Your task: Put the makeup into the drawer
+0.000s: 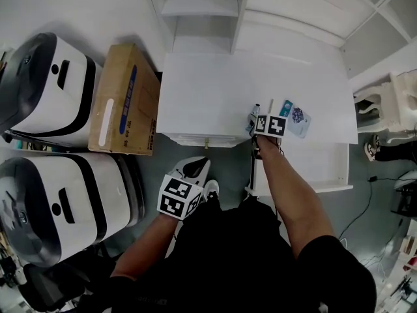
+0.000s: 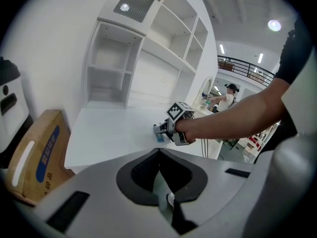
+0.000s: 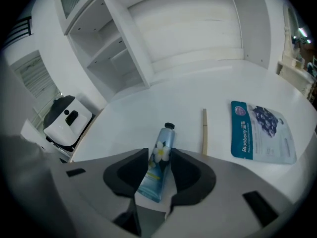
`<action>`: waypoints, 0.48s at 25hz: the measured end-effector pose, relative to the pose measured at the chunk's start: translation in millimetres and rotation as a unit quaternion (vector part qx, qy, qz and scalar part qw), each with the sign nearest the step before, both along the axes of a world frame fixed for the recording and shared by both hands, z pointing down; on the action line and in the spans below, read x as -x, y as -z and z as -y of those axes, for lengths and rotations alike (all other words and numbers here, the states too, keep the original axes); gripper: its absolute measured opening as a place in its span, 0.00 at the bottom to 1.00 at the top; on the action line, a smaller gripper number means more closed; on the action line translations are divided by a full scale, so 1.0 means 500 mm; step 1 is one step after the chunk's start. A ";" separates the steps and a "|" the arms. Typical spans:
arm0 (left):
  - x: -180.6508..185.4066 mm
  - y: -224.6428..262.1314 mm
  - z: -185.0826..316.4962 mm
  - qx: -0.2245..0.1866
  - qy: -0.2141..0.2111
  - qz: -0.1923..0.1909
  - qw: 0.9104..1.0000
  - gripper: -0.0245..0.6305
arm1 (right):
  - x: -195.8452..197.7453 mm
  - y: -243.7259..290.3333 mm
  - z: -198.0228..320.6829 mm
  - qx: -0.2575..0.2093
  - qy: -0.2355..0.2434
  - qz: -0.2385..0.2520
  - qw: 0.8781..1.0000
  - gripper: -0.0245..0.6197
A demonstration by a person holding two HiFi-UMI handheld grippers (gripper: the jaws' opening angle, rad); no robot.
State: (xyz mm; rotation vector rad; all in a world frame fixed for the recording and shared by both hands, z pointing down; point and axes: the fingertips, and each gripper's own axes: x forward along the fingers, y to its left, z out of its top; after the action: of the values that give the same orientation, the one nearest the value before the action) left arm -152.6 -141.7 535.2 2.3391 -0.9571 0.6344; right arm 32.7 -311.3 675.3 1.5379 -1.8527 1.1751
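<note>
One cream tube (image 3: pixel 159 165), one thin stick (image 3: pixel 204 131) and one Blueberry sachet (image 3: pixel 260 133) are counted mid-frame; two white machines (image 1: pixel 49 87) and one cardboard box (image 1: pixel 124 100) are counted at left.

Soft, even indoor light; dark, fisheye-warped corners.

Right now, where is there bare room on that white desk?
Bare: left half of the white desktop, beside the brown cardboard box. Crowded: front right, with blue flowered tube, thin wooden stick, blue mask packet and the right tongs.
</note>
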 end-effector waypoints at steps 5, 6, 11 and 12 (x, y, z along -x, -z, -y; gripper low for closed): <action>-0.011 -0.001 -0.008 0.000 0.009 -0.004 1.000 0.05 | -0.005 0.005 -0.005 0.009 -0.007 0.028 1.000 0.24; -0.015 -0.002 -0.010 0.000 0.010 -0.005 1.000 0.05 | -0.005 0.008 -0.006 0.009 -0.005 0.033 0.999 0.24; -0.039 -0.004 -0.016 0.000 0.016 -0.005 1.000 0.05 | -0.004 0.034 -0.008 -0.005 0.009 0.053 0.999 0.23; -0.045 -0.004 -0.017 0.000 0.016 -0.004 1.000 0.05 | -0.004 0.042 -0.009 -0.009 0.012 0.059 0.998 0.23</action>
State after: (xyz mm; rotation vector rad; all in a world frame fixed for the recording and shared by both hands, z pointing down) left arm -129.9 -133.2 537.4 2.3195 -0.9891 0.6106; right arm 34.5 -306.7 654.3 1.4799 -1.9573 1.2664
